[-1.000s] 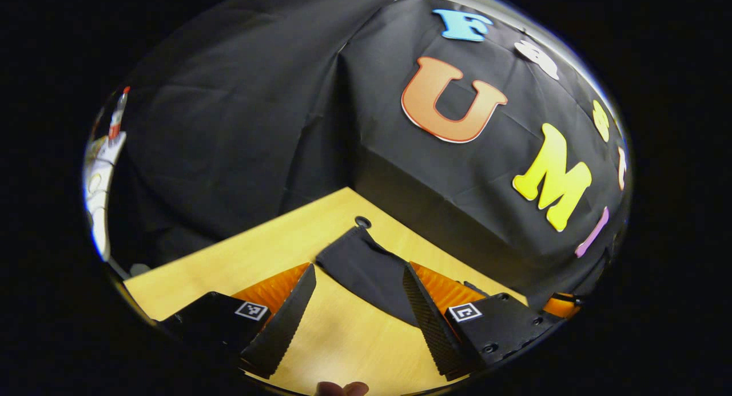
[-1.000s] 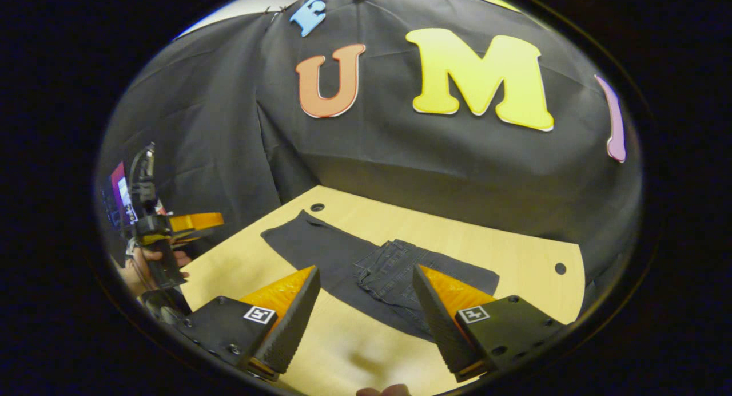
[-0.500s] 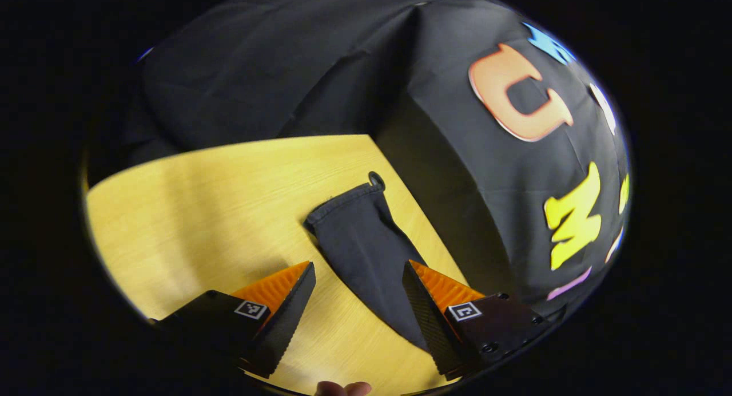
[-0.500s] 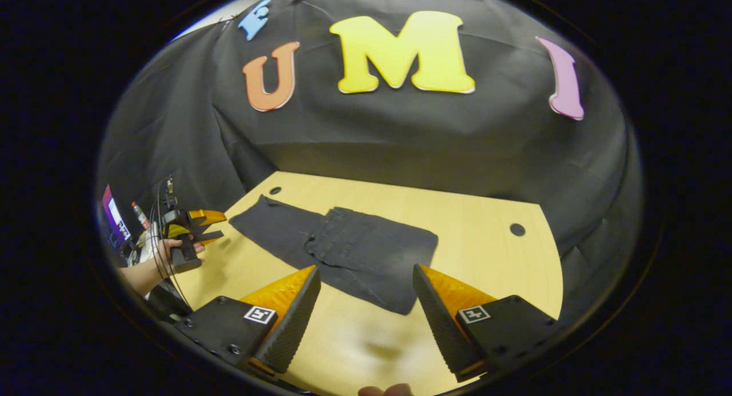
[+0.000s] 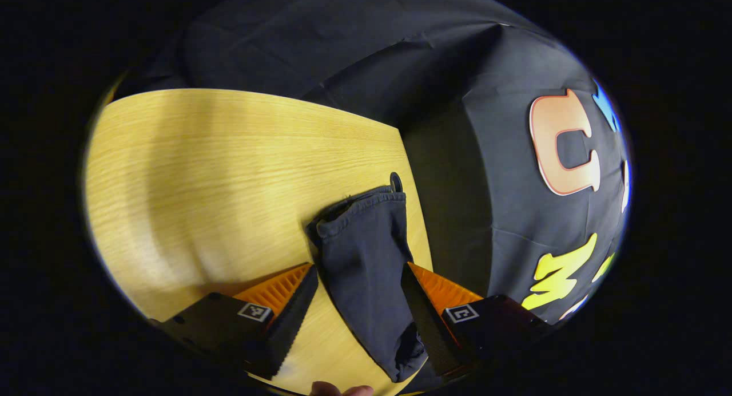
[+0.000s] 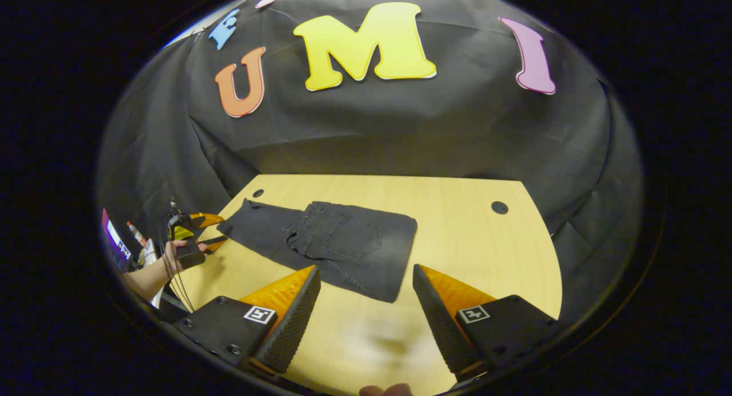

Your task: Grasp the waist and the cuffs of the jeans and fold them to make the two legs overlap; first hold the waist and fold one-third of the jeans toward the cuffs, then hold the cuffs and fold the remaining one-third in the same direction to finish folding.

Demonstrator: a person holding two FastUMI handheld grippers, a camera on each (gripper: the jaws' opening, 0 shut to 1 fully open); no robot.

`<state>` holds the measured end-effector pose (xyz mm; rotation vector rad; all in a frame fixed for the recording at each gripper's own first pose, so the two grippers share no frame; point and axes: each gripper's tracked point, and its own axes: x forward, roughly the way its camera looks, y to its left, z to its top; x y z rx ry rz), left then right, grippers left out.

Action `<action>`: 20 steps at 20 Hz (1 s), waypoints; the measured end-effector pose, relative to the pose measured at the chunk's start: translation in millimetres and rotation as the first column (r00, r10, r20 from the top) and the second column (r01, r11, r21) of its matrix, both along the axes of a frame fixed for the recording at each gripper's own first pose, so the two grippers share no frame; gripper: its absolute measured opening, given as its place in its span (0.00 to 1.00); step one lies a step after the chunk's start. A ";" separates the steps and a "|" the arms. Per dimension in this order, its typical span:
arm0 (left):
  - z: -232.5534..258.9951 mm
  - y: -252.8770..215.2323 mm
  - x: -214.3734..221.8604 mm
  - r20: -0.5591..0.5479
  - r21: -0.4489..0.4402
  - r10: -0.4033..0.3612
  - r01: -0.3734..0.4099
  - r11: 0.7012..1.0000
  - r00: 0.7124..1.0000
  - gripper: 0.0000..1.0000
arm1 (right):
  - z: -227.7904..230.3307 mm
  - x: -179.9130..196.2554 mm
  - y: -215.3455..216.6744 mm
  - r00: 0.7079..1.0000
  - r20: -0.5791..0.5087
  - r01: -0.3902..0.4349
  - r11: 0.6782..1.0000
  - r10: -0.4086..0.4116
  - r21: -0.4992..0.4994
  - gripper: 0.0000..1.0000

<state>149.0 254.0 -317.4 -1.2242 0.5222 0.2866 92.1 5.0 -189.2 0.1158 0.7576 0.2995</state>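
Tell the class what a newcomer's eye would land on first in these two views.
First, the dark jeans, partly folded flat across the middle of the wooden table. Next, the left tool, open, its orange fingers either side of the cuff end near the table's edge.

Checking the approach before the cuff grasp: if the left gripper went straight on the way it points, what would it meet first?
Most likely the jeans' cuff end, lying between the open left gripper fingers on the table; height above it is unclear.
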 end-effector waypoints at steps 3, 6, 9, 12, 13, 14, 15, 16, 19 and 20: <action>-0.4 1.4 15.8 0.020 0.007 -0.022 0.022 1.000 1.000 0.89 | -5.1 -3.7 0.5 1.000 -0.024 0.007 1.000 -0.007 0.003 1.00; 1.6 1.7 30.7 0.065 -0.012 -0.007 0.008 1.000 0.998 0.89 | -6.3 -5.3 0.3 0.999 -0.037 0.015 1.000 -0.015 0.003 1.00; 1.1 1.0 41.5 0.093 -0.027 0.009 -0.007 1.000 0.996 0.86 | -3.6 -7.2 -0.7 0.999 -0.042 0.025 1.000 -0.024 0.011 0.99; -10.9 1.3 41.3 0.057 0.012 -0.006 0.005 1.000 0.998 0.66 | 1.4 -9.5 -2.4 0.998 -0.042 0.040 0.999 -0.039 0.028 0.99; -12.4 1.5 40.6 0.050 0.020 -0.017 0.016 1.000 0.999 0.60 | 1.8 -11.2 -3.0 0.998 -0.043 0.046 0.998 -0.045 0.034 0.99; -15.4 3.0 38.1 0.033 0.041 -0.018 0.017 0.999 0.999 0.48 | 2.7 -12.8 -3.7 0.998 -0.042 0.053 0.998 -0.052 0.038 1.00; -18.8 4.0 39.7 0.027 0.051 -0.020 0.018 0.999 0.999 0.34 | 2.9 -14.3 -5.2 0.998 -0.038 0.059 0.997 -0.057 0.040 0.99; -15.3 3.9 39.4 0.021 0.060 -0.017 0.016 0.998 1.000 0.19 | 4.7 -16.1 -6.7 0.997 -0.033 0.068 0.997 -0.066 0.042 0.99; -1.2 0.3 39.6 0.036 0.104 -0.025 0.021 0.994 0.999 0.11 | 10.7 -25.7 -12.6 0.996 -0.021 0.093 0.994 -0.092 0.058 0.99; 8.8 -1.5 40.8 0.054 0.120 -0.032 0.025 0.992 0.998 0.08 | 13.1 -29.1 -14.5 0.995 -0.018 0.101 0.993 -0.100 0.061 0.99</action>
